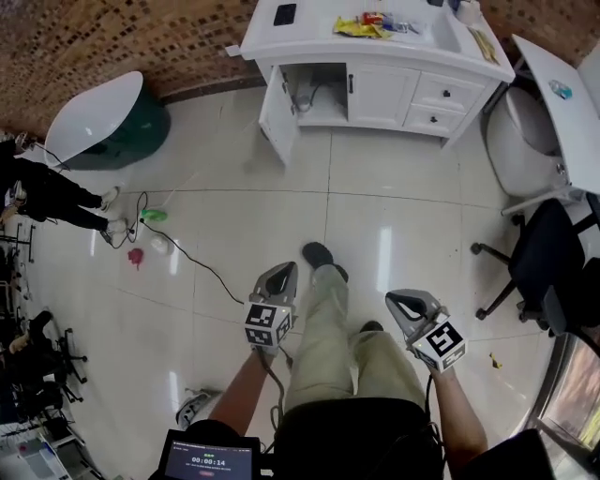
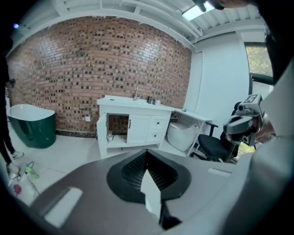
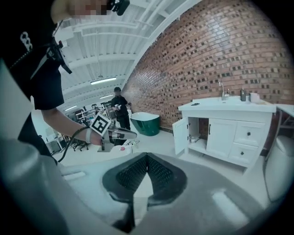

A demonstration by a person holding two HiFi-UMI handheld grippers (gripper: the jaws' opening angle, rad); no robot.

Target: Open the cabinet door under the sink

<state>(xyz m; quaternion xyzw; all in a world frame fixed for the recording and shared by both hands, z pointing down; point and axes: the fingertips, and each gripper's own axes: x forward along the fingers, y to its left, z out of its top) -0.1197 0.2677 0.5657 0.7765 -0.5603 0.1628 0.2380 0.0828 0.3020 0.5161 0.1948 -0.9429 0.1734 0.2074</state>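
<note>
Looking down, head view: cabinet door [image 1: 279, 114] under the sink [image 1: 448, 34] already hangs open, far across the floor.
Left gripper view: left gripper [image 2: 148, 161] fingers pressed together, empty.
Right gripper view: right gripper [image 3: 146, 161] same.
Step looks done imo; if it needs to go wider, walk close first, then hook the door's free edge.

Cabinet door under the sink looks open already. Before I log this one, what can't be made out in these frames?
- Open compartment: in the head view the countertop overhang covers its upper part. The items inside are too small to name in any view.
- Sink basin: in the head view it is cut off by the top edge.
- Packets on the countertop: too small to identify in any view.
</note>
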